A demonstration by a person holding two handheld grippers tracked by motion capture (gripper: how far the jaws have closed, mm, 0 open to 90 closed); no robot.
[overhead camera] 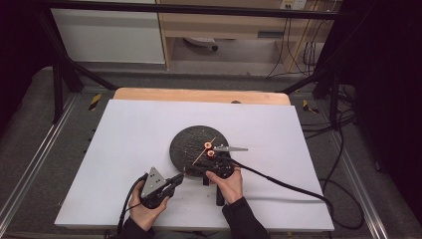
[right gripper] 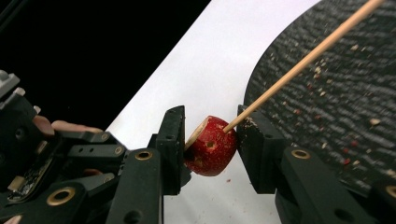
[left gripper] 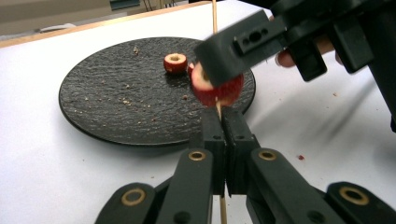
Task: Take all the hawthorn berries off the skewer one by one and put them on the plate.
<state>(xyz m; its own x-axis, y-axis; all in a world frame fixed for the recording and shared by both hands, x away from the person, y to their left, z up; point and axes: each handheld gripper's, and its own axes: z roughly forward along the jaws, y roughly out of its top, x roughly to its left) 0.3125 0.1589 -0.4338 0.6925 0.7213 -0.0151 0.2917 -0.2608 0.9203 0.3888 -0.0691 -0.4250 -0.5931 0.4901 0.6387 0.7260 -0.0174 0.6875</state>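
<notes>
So there's a white table top with a round black slate plate sitting pretty much dead centre, and both hands come in from the 6 o'clock edge.

The left gripper sits off the plate's 7 o'clock side, grey plate on top, cable trailing back toward the person. In the left gripper view its jaws are pinched tight together on a thin wooden skewer; the stick runs up between them and carries on toward 12 o'clock.

The right gripper is right at the plate's 6 o'clock rim, just beside the left one. In the right gripper view its jaws are at a narrow gap with a red fruit piece squeezed between them. It looks like a small cored fruit, cut face pale, with a little hole in the skin. The skewer goes into the fruit right by the right-hand jaw and slants off toward 2 o'clock over the plate. So the fruit is both on the stick and clamped in the right jaws, hanging just over the plate's near edge.

Second fruit piece is lying on the plate on its own, cored hole facing up, a bit past the held one. From the high view it's near the plate's 4 o'clock area.

Crumbs and tiny red bits are scattered on the slate, and a few specks sit on the white surface too. A wooden strip shows along the table's 12 o'clock edge.
</notes>
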